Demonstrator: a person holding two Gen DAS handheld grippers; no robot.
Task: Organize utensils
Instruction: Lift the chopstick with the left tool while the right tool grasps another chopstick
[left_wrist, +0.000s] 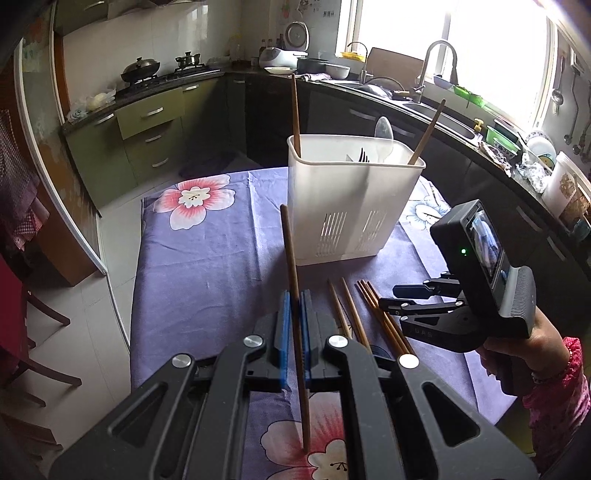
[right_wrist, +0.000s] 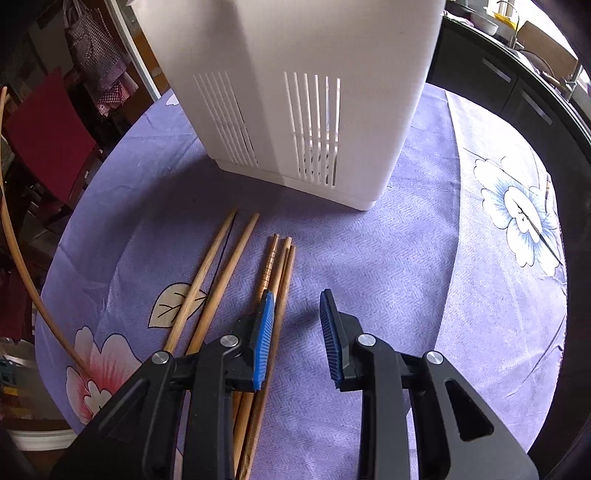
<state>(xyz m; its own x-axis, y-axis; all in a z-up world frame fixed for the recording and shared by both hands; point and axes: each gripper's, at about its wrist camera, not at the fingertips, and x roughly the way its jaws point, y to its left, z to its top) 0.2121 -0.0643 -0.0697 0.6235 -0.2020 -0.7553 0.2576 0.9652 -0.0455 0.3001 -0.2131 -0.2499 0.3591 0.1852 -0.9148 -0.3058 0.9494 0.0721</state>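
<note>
Fingers, left gripper (left_wrist: 295, 306): pressed onto one chopstick (left_wrist: 291, 273), held at frame centre, near upright, lower tip met by the bench (left_wrist: 207, 266).
Fingers, right gripper (right_wrist: 297, 308): spread, nothing held.
Left view only: holder (left_wrist: 351, 206) rim, two chopsticks leaning out.
Right view only: loose chopsticks (right_wrist: 221, 266) lying lower left, tips toward the holder's slotted wall.

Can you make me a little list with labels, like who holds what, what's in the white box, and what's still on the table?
left gripper: shut on a chopstick, its tip touching the cloth
right gripper: open, holding nothing, over the loose chopsticks
white box: two chopsticks, a spoon and a fork stand in it
table: five loose chopsticks lie before the box
cloth: purple with flowers
</note>
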